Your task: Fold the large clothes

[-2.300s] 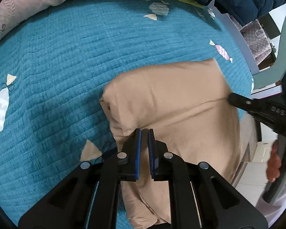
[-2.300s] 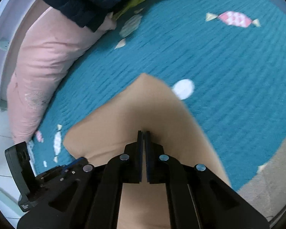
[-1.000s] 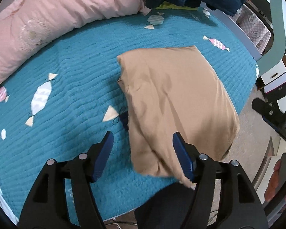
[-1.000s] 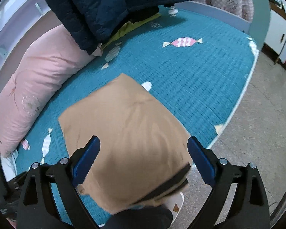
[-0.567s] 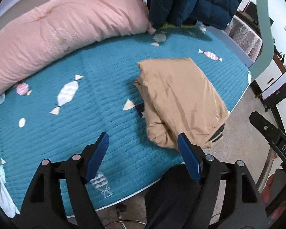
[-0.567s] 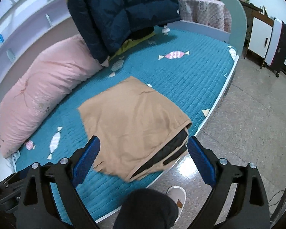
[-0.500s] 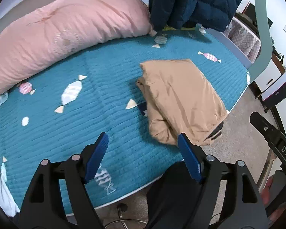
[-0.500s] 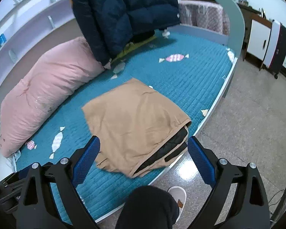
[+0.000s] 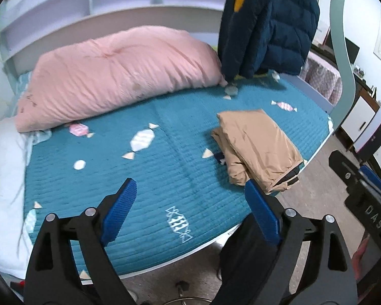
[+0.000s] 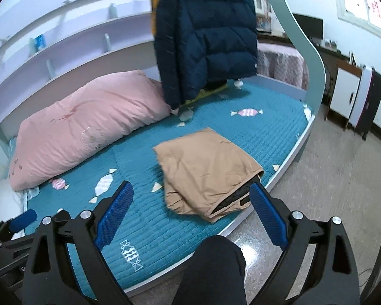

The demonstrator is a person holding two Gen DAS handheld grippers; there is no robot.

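Lying ahead of both hand-held grippers, the tan garment (image 10: 205,167) sits folded into a compact rectangle on the teal bed (image 10: 256,132), its near corner at the mattress edge or perhaps slightly over it. From the left hand-held gripper (image 9: 190,212) it is forward and to the right; from the right hand-held gripper (image 10: 190,214) it is almost straight ahead. Both have their jaws spread wide apart, holding nothing and well clear of the cloth.

Handling, judged: soft, limp fabric, padded-looking with a dark lining showing at the near open edge, so probably moderately heavy for clothing and bulky. Layers would likely slide on each other and spring open if lifted by one corner. Best hold: pinch all layers together at the two near corners, one per side, or slide under the folded edge.

Count: one tan garment; two hand-held grippers; one pink pillow (image 10: 89,127) beyond and to the left; one navy jacket (image 10: 205,35) with a yellow part hanging beyond the garment. Fold appears complete.
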